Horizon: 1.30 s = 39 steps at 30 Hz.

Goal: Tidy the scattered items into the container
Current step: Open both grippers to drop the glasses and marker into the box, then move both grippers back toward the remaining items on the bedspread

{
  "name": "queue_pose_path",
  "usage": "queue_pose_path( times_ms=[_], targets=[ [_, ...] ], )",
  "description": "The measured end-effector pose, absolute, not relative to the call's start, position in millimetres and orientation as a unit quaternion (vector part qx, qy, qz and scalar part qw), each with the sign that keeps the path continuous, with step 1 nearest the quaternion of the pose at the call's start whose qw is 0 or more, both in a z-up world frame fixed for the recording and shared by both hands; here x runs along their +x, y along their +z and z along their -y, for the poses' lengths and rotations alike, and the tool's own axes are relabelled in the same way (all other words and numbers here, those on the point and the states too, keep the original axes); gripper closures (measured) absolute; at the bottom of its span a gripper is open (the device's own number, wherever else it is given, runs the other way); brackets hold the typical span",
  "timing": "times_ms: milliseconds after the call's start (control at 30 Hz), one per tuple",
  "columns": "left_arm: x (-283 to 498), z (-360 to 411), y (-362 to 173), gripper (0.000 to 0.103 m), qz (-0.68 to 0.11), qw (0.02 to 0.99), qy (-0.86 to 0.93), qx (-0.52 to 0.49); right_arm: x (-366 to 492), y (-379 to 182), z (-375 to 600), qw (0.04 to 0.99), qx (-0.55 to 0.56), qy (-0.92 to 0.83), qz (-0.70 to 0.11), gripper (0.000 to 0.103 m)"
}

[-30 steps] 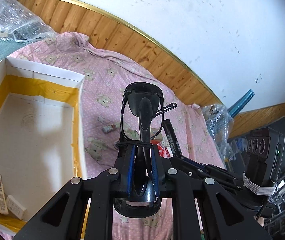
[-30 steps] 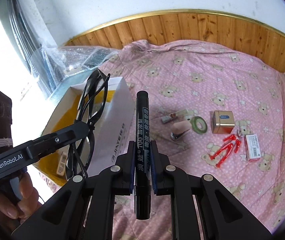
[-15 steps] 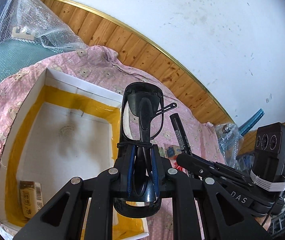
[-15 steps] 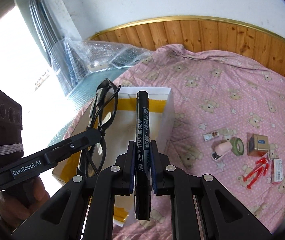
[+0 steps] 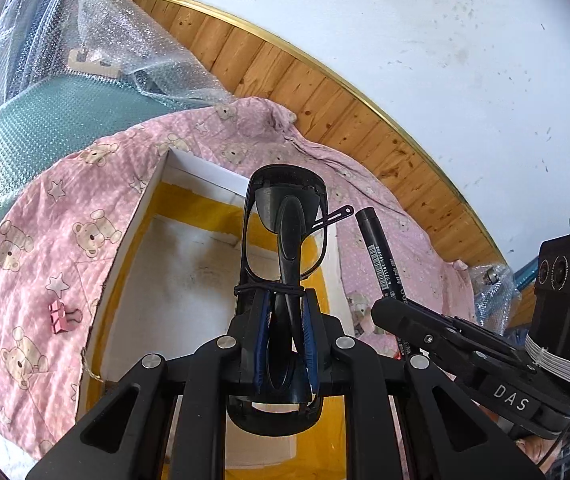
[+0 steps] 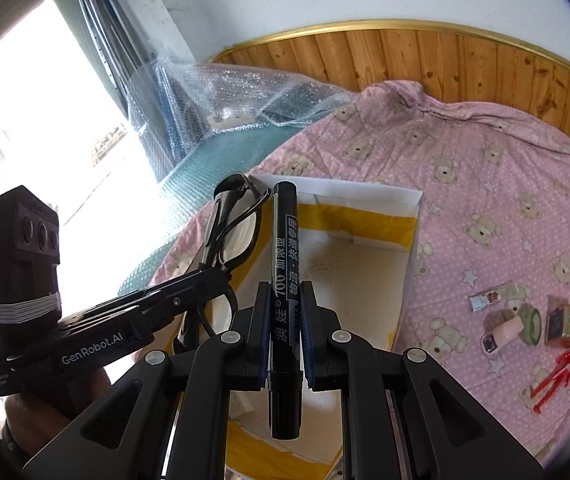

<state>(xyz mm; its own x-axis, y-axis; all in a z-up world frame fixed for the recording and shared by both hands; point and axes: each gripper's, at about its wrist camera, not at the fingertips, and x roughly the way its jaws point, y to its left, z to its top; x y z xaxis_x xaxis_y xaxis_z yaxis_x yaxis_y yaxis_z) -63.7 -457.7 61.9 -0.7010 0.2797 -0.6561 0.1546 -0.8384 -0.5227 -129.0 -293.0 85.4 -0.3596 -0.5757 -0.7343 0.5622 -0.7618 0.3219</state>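
My left gripper is shut on folded black glasses, which hang over the open white box with yellow tape inside. My right gripper is shut on a black marker pen, upright above the same box. In the right wrist view the left gripper with the glasses sits just left of the marker. The left wrist view shows the marker to the right of the glasses.
On the pink bear-print blanket right of the box lie a small tube, a tape roll, a gold box and red clips. A pink binder clip lies left of the box. Bubble wrap is piled behind.
Both grippers have moved left with their loads, from above the blanket and box edge to above the box's inside. The scattered items have slid toward the right edge of the right wrist view.
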Motion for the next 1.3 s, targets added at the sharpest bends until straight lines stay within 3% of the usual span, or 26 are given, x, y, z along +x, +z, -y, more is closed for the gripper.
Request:
queue_pose_path(
  times_ms=[133, 200, 267, 500, 733, 1000, 1133, 1300],
  targets=[
    [-82, 464, 54, 0.085, 0.259, 0.017, 0.877, -0.403, -146, 72, 306, 0.338, 0.453, -0.825, -0.003, 0.085],
    [-96, 465, 46, 0.073, 0.23, 0.003, 0.88, -0.415, -152, 65, 305, 0.329, 0.455, -0.827, -0.003, 0.061],
    [-100, 473, 39, 0.062, 0.234, -0.013, 0.876, -0.421, -155, 61, 300, 0.324, 0.459, -0.827, 0.004, 0.061],
    [-74, 500, 41, 0.06, 0.288, -0.03, 0.868, -0.404, -144, 56, 271, 0.318, 0.47, -0.823, 0.03, 0.061],
    [-55, 488, 45, 0.06, 0.291, -0.013, 0.865, -0.408, -130, 55, 257, 0.327, 0.476, -0.815, 0.055, 0.061],
    [-53, 458, 50, 0.06, 0.269, 0.001, 0.866, -0.42, -119, 61, 250, 0.335, 0.469, -0.815, 0.06, 0.061],
    [-51, 446, 48, 0.051, 0.247, -0.013, 0.868, -0.431, -114, 60, 244, 0.338, 0.47, -0.813, 0.064, 0.061],
    [-45, 431, 45, 0.051, 0.213, -0.025, 0.872, -0.441, -107, 58, 235, 0.339, 0.47, -0.812, 0.07, 0.061]
  ],
)
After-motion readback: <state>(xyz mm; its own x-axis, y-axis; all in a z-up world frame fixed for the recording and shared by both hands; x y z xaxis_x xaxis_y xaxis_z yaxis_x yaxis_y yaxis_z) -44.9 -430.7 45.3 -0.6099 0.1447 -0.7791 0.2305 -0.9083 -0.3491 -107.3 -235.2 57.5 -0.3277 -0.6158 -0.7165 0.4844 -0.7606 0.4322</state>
